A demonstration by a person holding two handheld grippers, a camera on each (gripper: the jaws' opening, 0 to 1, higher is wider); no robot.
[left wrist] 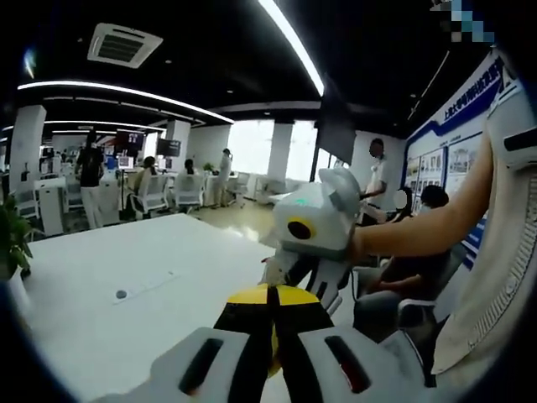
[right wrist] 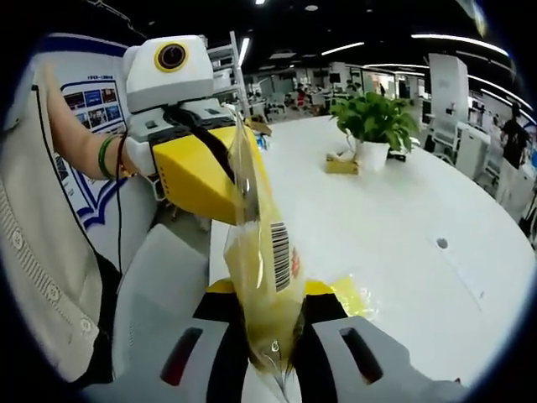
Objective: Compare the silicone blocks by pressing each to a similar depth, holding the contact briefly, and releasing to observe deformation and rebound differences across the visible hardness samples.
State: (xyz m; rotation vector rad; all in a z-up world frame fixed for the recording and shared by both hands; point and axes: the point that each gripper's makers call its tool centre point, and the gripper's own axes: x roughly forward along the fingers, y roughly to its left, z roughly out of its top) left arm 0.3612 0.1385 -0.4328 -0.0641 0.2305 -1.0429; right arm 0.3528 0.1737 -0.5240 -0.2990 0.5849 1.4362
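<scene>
Left gripper view looks along its own tongs (left wrist: 273, 357), whose jaws are closed together on the edge of a yellow plastic bag (left wrist: 267, 304), above a wide white worktop (left wrist: 126, 285). Further right in that view, the other tongs come in from the right, held by a person's hand (left wrist: 362, 245) with a bare forearm behind it. Right gripper view shows the left tongs (right wrist: 220, 189) at upper left, clamped on the top of the same clear yellow bag (right wrist: 267, 260), which hangs taut between the two tools and carries a barcode label (right wrist: 281, 255). At the bottom, the right tongs (right wrist: 273, 353) are closed on the bag's lower end. A potted plant (right wrist: 375, 126) stands further right on the worktop. No silicone blocks can be made out; whether they are inside the bag cannot be told. Pressing has apparently not begun: this looks like opening the package. Next would likely be pulling the bag apart and laying the samples on the worktop.
</scene>
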